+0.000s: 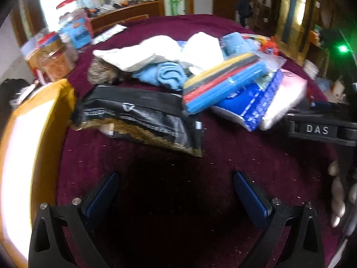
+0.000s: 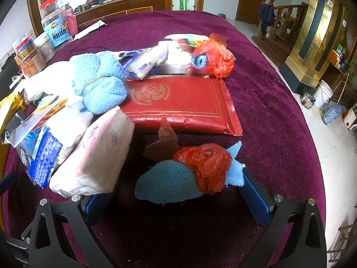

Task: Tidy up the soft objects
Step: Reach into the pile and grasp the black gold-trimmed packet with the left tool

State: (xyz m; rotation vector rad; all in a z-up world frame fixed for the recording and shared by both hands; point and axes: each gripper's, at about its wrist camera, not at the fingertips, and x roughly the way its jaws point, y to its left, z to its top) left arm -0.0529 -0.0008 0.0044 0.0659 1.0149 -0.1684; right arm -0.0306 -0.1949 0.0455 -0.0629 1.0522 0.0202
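A heap of soft things lies on the dark red tablecloth. In the left wrist view, my left gripper is open over bare cloth, just short of a black packet. Behind that are a white towel, a light blue cloth and a striped pack. My right gripper is open, and a blue knitted cloth partly wrapped in a red plastic bag lies between its fingers. The cloth's corner reaches the right finger. A pink tissue pack hides the tip of the left finger.
A flat red packet, a rolled blue knitted towel and another red bag lie beyond. Plastic jars stand at the far left edge. A yellow bag sits left of my left gripper. The table edge curves off on the right.
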